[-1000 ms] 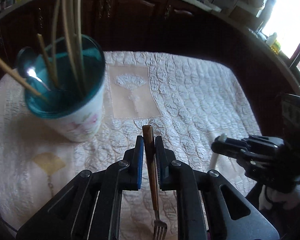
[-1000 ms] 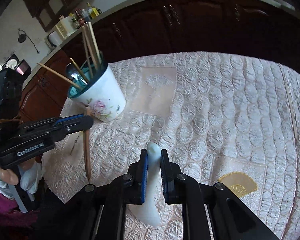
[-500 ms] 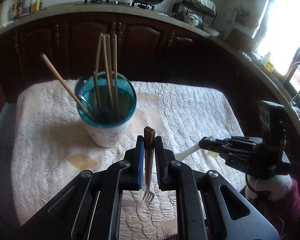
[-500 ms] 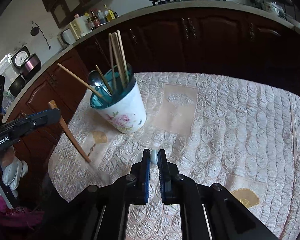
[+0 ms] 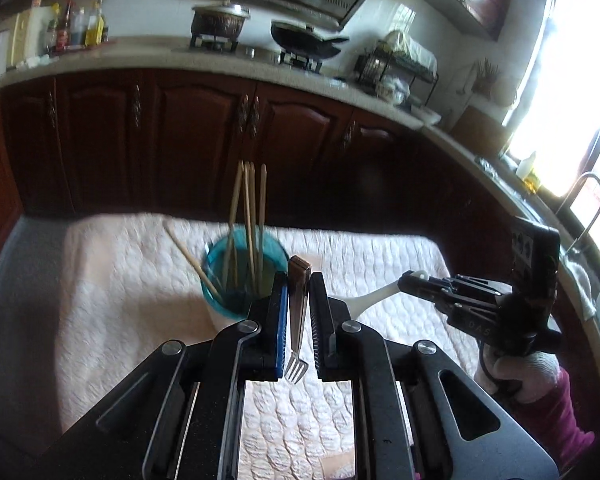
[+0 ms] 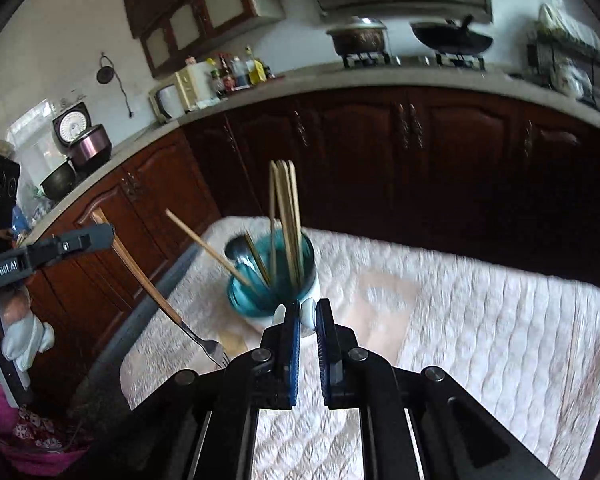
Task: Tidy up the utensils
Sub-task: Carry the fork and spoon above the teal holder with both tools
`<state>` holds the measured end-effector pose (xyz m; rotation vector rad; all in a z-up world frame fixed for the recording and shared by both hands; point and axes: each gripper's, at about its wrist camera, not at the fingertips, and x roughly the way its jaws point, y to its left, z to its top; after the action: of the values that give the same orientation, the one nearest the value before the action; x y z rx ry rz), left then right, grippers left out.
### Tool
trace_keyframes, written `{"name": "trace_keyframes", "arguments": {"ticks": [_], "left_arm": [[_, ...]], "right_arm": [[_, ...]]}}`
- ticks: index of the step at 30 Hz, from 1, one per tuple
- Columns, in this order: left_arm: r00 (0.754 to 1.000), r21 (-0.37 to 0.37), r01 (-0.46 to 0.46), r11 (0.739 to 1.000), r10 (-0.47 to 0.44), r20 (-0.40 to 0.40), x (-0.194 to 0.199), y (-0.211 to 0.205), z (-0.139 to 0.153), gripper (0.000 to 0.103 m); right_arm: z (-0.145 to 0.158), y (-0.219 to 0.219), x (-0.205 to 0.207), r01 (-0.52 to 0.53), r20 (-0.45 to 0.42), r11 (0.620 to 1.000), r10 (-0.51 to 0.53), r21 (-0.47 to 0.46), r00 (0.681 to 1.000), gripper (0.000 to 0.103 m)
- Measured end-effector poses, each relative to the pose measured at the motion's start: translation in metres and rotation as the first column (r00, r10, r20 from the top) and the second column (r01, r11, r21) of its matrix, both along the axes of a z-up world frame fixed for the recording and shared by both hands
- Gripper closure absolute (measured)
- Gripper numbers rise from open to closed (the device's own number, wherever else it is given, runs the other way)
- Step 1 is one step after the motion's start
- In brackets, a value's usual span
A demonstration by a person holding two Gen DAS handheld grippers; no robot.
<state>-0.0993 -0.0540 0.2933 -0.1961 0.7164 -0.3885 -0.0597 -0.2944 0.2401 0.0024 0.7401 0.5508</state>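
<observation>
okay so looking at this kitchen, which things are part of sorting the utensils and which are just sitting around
Part of the job:
fork, clamped in the left gripper
white spoon, clamped in the right gripper
teal cup holding chopsticks and a metal spoon

Just sitting around:
pot
wok
bottles
dish rack

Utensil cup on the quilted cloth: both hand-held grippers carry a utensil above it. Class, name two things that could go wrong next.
1. The cup is crowded with leaning chopsticks; the fork in the left hand-held gripper could snag on them.
2. The right hand-held gripper pinches only the end of the white spoon, which might swing or slip.
</observation>
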Motion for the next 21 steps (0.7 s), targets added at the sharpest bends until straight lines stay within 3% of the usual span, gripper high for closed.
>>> {"name": "trace_keyframes", "arguments": {"ticks": [5, 9, 14, 21], "left_arm": [[0.996, 0.017, -0.052, 0.999, 0.05, 0.074, 0.012, 0.011, 0.033, 0.094], [0.989, 0.029, -0.113, 0.993, 0.109, 0.102, 0.031, 0.02, 0.042, 0.094], [0.978, 0.043, -0.189, 0.981, 0.184, 0.102, 0.059, 0.028, 0.031, 0.094], [0.971, 0.052, -0.238, 0.97, 0.236, 0.044, 0.086, 0.03, 0.001, 0.094]], "right_arm": [[0.007, 0.025, 0.02, -0.041, 0.013, 0.999, 0.042, -0.027, 0.999, 0.096], [-0.004, 0.049, 0.034, -0.077, -0.01, 0.995, 0.076, -0.058, 0.997, 0.096], [-0.021, 0.074, 0.047, -0.133, -0.038, 0.986, 0.129, -0.102, 0.991, 0.096], [-0.036, 0.087, 0.062, -0.19, -0.077, 0.97, 0.18, -0.152, 0.981, 0.096]]}}
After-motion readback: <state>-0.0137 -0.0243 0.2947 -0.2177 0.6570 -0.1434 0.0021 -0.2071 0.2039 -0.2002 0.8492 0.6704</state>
